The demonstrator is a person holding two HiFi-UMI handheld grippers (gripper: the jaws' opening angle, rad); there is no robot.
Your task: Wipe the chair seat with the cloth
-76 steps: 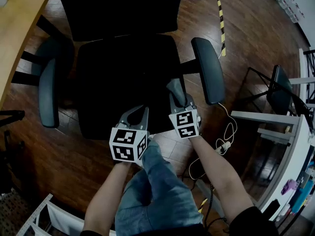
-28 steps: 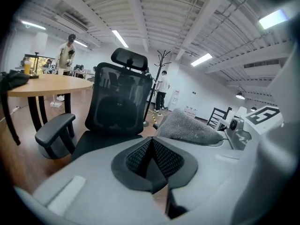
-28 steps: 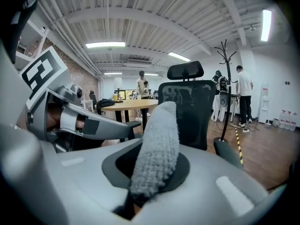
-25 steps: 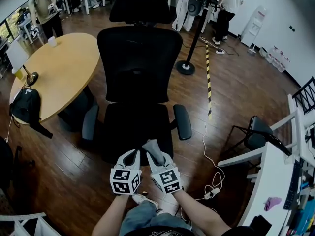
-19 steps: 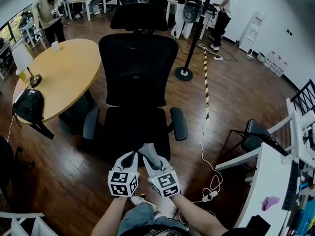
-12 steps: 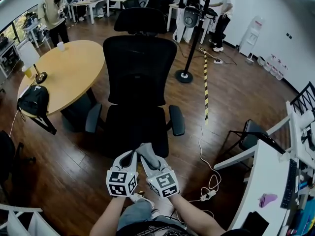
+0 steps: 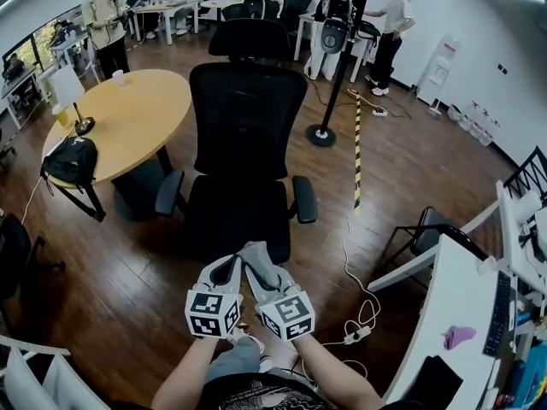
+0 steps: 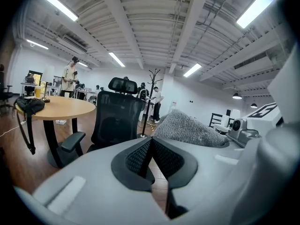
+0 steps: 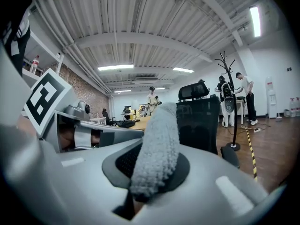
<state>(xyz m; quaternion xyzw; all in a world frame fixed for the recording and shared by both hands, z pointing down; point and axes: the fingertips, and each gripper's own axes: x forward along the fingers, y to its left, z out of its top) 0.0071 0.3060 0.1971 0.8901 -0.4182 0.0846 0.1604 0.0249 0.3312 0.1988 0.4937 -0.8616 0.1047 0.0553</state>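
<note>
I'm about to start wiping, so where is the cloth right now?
The cloth is clamped in the right gripper, low centre in the head view, just before the front edge of the chair seat and beside the left gripper.

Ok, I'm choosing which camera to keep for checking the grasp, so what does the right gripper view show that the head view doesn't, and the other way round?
Right gripper view only: a close look at the right gripper shut on the grey cloth, plus the ceiling lights. Head view only: the chair seat ahead of the cloth, and the person's forearms. Both: the cloth, the chair's backrest and the round table.
</note>
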